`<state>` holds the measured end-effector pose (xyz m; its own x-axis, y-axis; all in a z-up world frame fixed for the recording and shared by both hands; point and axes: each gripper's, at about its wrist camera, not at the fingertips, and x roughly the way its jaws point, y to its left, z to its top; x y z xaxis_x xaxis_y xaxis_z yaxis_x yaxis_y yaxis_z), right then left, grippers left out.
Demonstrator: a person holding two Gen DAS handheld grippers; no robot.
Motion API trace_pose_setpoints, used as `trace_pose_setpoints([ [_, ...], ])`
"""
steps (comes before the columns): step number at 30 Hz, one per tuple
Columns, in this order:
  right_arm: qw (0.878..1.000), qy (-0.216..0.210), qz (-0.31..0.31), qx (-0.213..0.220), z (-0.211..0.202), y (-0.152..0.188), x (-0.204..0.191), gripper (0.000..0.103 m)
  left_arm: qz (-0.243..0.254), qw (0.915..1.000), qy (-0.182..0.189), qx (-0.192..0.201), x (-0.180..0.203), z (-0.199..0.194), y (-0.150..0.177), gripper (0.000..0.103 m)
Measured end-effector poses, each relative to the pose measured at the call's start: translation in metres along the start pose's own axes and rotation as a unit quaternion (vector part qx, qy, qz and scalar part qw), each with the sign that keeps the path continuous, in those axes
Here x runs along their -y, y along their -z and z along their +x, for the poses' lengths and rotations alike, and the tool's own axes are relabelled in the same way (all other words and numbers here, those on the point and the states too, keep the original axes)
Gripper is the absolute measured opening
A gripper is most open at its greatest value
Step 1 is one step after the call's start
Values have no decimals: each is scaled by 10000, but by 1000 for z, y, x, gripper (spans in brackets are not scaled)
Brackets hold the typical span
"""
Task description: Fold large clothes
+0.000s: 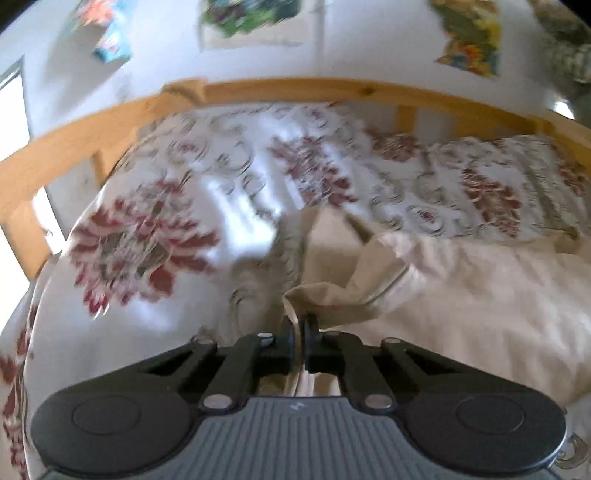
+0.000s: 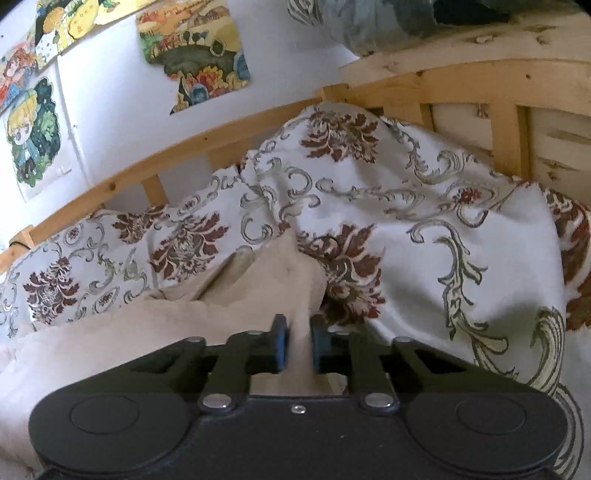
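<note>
A large cream garment (image 1: 461, 288) lies on a bed covered by a white bedspread with dark red flowers (image 1: 147, 236). My left gripper (image 1: 299, 325) is shut on a folded edge of the cream garment, which bunches up just ahead of the fingers. In the right wrist view the same cream garment (image 2: 110, 332) spreads to the left, and my right gripper (image 2: 298, 325) is shut on a raised fold of it. The garment's far part is hidden under its own folds. The left wrist view is blurred by motion.
A wooden bed rail (image 1: 295, 88) runs along the far side, with a white wall and colourful pictures (image 2: 192, 48) behind. A wooden headboard (image 2: 498, 96) stands at the right, with a grey-green cushion (image 2: 369, 22) above it. The flowered bedspread (image 2: 424, 221) is heaped against it.
</note>
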<state>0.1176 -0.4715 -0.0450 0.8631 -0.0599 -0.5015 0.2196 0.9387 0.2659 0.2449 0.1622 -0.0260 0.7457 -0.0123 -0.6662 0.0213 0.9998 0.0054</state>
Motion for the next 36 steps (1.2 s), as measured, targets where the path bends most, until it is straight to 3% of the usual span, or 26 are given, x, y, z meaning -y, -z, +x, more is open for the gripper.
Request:
trace_pose_setpoints([
  [4, 9989, 52, -442, 148, 5, 2, -12, 9, -255, 9989, -99, -386, -6, 17, 8, 3],
  [6, 9978, 131, -633, 120, 10, 6, -16, 9, -693, 9953, 2, -676, -15, 32, 10, 4],
  [8, 9969, 191, -766, 52, 15, 11, -17, 9, -1133, 9908, 129, -731, -25, 37, 10, 7],
  [11, 9950, 289, -952, 44, 17, 15, -20, 9, -1375, 9869, 333, -772, -37, 33, 8, 15],
  [13, 9950, 308, -949, 57, 16, 14, -21, 11, -1501, 9851, 452, -708, -43, 24, 7, 42],
  [14, 9947, 334, -967, 66, 15, 14, -22, 15, -1570, 9843, 494, -634, -45, 18, 7, 68],
  [15, 9944, 354, -996, 69, 14, 14, -22, 19, -1631, 9843, 509, -448, -47, 8, 8, 86],
  [17, 9936, 390, -1051, 95, 11, 15, -25, 30, -1615, 9858, 459, -99, -44, -8, 8, 98],
  [19, 9919, 360, -1205, 193, 6, 16, -31, 39, -1387, 9897, 329, 129, -33, -22, 9, 101],
  [21, 9882, 364, -1444, 359, -4, 16, -41, 55, -1099, 9927, 251, 440, -17, -32, 10, 102],
  [23, 9834, 210, -1684, 637, -17, 17, -55, 79, -769, 9938, 349, 725, 5, -36, 9, 102],
  [26, 9789, -122, -1852, 860, -28, 18, -83, 94, -285, 9925, 745, 930, 46, -29, 8, 102],
  [29, 9677, -515, -2276, 951, -22, 19, -120, 101, 80, 9907, 1070, 843, 93, -6, -1, 102],
  [33, 9562, -767, -2674, 908, 14, 23, -167, 101, 270, 9898, 934, 1041, 131, 32, -17, 102],
  [36, 9421, -367, -3211, 895, 46, 28, -194, 101, 334, 9920, 588, 1068, 141, 62, -25, 102],
])
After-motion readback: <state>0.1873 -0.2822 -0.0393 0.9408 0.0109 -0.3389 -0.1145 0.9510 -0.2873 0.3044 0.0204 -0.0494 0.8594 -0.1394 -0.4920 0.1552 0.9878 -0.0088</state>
